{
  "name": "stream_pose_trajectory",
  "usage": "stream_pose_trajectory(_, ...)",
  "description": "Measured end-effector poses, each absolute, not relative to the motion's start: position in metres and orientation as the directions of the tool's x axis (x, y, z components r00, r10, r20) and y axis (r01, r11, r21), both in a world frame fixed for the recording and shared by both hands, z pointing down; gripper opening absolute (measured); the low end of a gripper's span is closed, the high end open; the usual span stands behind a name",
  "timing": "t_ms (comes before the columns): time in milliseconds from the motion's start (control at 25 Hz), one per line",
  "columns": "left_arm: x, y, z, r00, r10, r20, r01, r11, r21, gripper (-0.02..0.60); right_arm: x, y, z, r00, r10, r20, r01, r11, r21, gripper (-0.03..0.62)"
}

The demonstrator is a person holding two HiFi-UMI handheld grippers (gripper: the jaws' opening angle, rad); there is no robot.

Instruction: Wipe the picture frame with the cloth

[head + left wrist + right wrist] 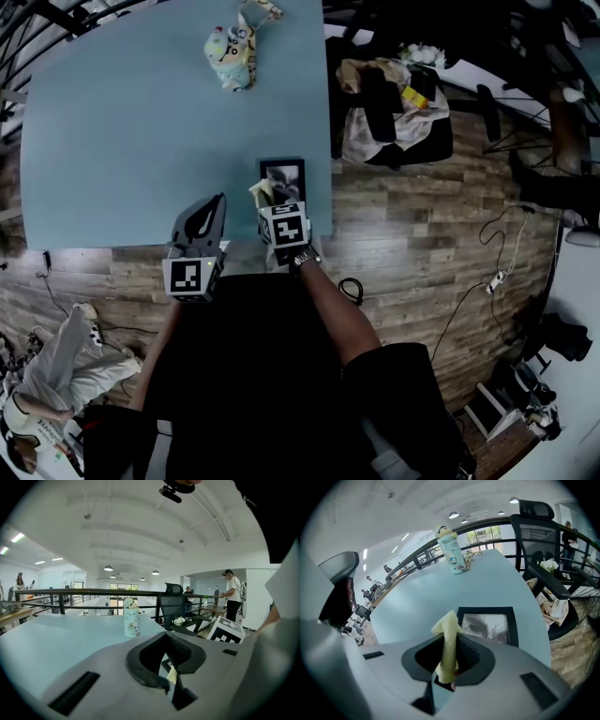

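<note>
Worktop: a pale blue worktop [131, 141] is seen from above, with its near edge just ahead of both grippers.
Picture frame: the black picture frame [282, 175] is laid flat at the near right corner, close to the right edge.
Right gripper: the right gripper [272, 202] is held over the frame's near left corner, and its fingers are clamped on the cloth.
Cloth: the yellow cloth [449, 641] is pinched upright between the fingers, with a loose fold poking out above them. Whether the frame is touched by it cannot be told.
Left gripper: the left gripper [218, 202] is held just left of the frame by the near edge, fingers together, nothing gripped.
Bottle: a patterned bottle [230, 54] is stood upright towards the far edge, well apart from the frame.
Chair: a dark chair [389, 112] draped with fabric is parked just past the right edge.
</note>
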State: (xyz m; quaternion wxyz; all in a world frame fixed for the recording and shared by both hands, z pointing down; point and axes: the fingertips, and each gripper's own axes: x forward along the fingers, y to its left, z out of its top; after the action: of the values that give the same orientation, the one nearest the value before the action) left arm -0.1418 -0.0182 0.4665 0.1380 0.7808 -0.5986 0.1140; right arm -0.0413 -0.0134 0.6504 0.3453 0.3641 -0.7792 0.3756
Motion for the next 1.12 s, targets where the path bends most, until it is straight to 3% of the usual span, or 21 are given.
stream_pose_trajectory(1120, -0.104, -0.028, 0.472, 0.329, -0.880, 0.343, -0.943, -0.322, 0.079, -0.003, 0.019, -0.020, 0.656, -0.430, -0.355, 0.830, -0.888, 0.334, -0.317, 0.058)
